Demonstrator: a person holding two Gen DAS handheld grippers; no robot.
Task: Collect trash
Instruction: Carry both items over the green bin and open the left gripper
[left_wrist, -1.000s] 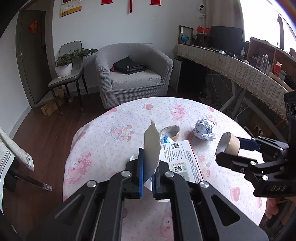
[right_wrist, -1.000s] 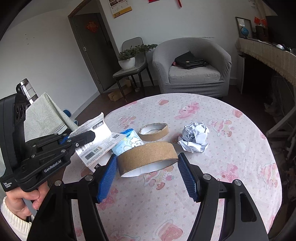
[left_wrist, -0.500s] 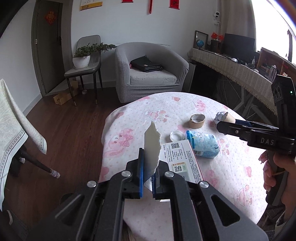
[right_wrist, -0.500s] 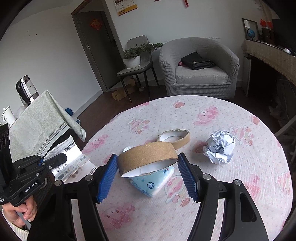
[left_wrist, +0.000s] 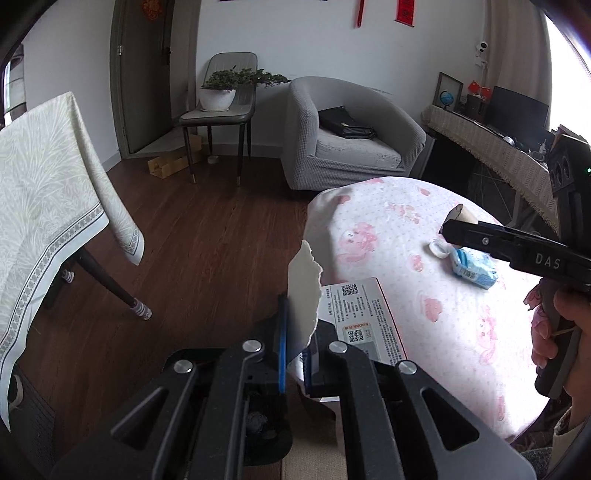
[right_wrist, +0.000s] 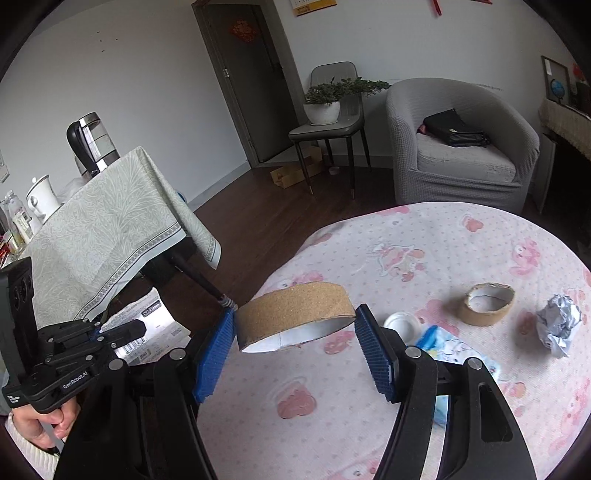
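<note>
My left gripper (left_wrist: 295, 345) is shut on a torn white printed carton (left_wrist: 364, 325) and holds it off the left edge of the round table (left_wrist: 424, 332), above the floor. It also shows in the right wrist view (right_wrist: 110, 338) with the carton (right_wrist: 147, 328). My right gripper (right_wrist: 295, 350) is shut on a brown cardboard tape ring (right_wrist: 291, 308), held above the table's left edge. On the table lie a second cardboard ring (right_wrist: 485, 304), a crumpled foil ball (right_wrist: 557, 325), a white lid (right_wrist: 400, 325) and a blue tissue pack (left_wrist: 474, 267).
A side table with a pale patterned cloth (left_wrist: 48, 199) stands left, with a kettle (right_wrist: 92, 142) on it. A grey armchair (left_wrist: 351, 140) with a black bag and a chair with a potted plant (left_wrist: 221, 92) stand behind. Dark wood floor (left_wrist: 207, 236) lies between.
Both grippers have swung left with their loads. The left one has gone from above the table to beyond its left edge; the right one has moved toward that edge.
</note>
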